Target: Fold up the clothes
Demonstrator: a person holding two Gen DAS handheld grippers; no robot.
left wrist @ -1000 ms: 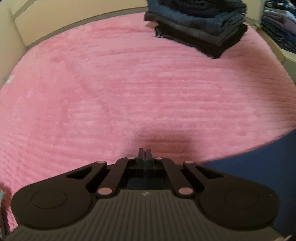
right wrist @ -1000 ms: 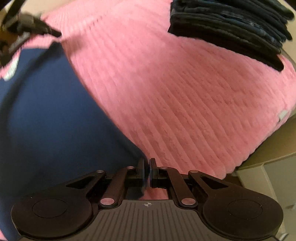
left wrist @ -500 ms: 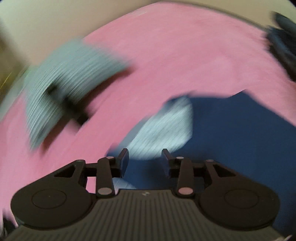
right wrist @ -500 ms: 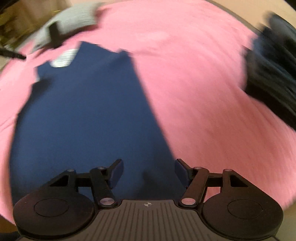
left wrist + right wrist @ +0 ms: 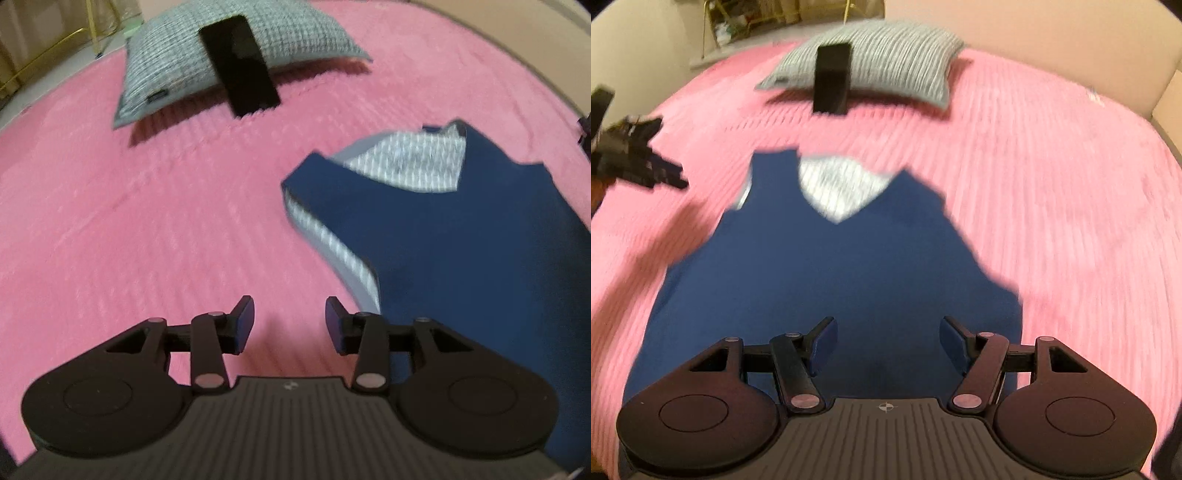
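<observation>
Right wrist view looks down over a navy sleeveless top (image 5: pixel 827 280) spread flat on a pink bed cover (image 5: pixel 1052 192), its neck opening at the far end showing a pale striped lining. The right tool (image 5: pixel 886 345) hangs above the near hem with its jaws well apart and nothing between them. The left tool (image 5: pixel 290 325) hovers over bare cover just left of the garment's armhole edge; its jaws have just been opening, stand moderately apart, and grip nothing. At the far end of the bed a grey striped pillow (image 5: pixel 236 55) props up a dark phone-like slab (image 5: pixel 242 85), well apart from the garment. The garment looks laid out and not yet folded, so the next step is probably a pinch at a shoulder and at the hem. The plush cover is the risk: a jaw that dips too deep could catch the pile along with the cloth and drag it. A pinch of only the top layer would skew the fold.
</observation>
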